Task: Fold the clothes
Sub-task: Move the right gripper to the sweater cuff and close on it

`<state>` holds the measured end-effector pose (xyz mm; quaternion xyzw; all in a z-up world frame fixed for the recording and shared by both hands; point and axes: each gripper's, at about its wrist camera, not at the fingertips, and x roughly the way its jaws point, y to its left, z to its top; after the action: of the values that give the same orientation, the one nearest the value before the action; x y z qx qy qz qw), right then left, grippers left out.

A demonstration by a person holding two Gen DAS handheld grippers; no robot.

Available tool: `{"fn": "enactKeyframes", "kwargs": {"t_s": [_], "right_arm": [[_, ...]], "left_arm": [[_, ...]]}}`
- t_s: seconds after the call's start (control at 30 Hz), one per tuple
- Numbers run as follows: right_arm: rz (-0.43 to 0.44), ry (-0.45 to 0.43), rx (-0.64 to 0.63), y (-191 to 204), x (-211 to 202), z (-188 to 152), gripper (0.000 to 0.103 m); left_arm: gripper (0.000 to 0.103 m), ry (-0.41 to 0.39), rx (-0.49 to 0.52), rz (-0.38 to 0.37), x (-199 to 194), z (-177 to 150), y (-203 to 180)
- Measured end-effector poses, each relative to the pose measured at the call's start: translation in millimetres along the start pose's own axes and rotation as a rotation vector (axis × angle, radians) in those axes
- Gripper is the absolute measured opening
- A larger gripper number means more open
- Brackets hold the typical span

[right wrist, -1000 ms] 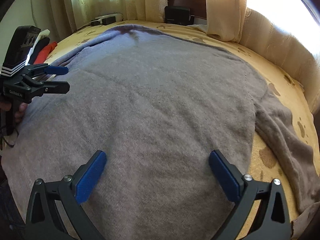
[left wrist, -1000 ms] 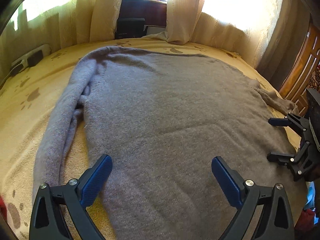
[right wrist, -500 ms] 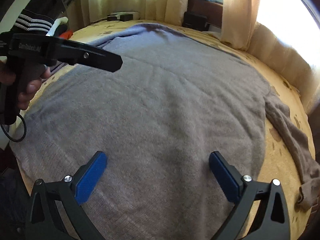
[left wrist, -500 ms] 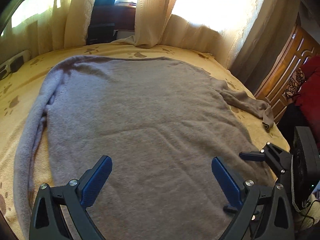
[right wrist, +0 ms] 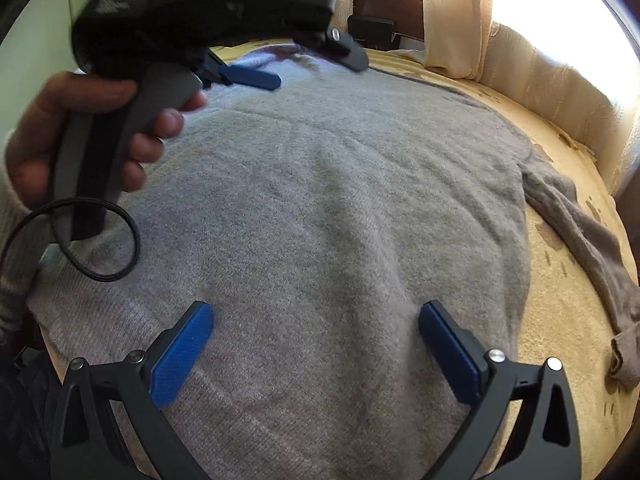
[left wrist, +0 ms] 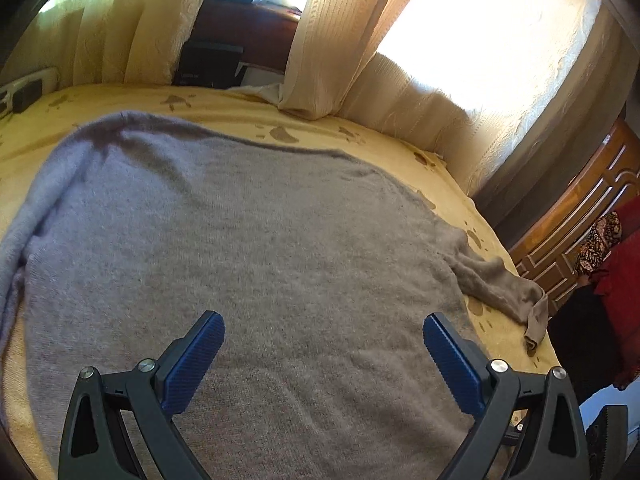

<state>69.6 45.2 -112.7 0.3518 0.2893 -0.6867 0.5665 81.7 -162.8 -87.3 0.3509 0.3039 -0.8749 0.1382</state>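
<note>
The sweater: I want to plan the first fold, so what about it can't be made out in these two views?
- Near hem of the sweater: left wrist view, hidden behind the left gripper and cut by the bottom edge.
- Left sleeve: left wrist view, cut off at the left edge.
- Neckline: right wrist view, covered by the blurred left gripper body and left hand.

Bed: a yellow bedspread (left wrist: pixel 404 136) printed with brown paw marks.
Curtains: cream, ribbed curtains (left wrist: pixel 332 40) hang to the bed's far edge.
Light: strong daylight glows through the window (left wrist: pixel 480 36) behind the fabric, washing it out.
Wooden furniture: a carved brown panel (left wrist: pixel 576 216) stands at the right.
Far sill: a dark box (left wrist: pixel 208 64) sits below the dark wooden ledge (left wrist: pixel 248 28).
Left edge: a white power strip (left wrist: pixel 24 90).
</note>
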Motion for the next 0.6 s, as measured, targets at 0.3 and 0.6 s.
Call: {"fn": "enactKeyframes", "kwargs": {"t_s": [0.3, 0.6], "right_arm": [[-0.476, -0.230, 0.201, -100.0, -69.7, -33.9, 0.103], [-0.622, -0.066, 0.311, -185.9, -53.2, -71.5, 0.094]], "left_arm": [[0.101, -0.026, 0.040, 0.000, 6.3, -8.9, 6.2], [0.102, -0.032, 0.026, -0.020, 5.5, -9.6, 8.5]]}}
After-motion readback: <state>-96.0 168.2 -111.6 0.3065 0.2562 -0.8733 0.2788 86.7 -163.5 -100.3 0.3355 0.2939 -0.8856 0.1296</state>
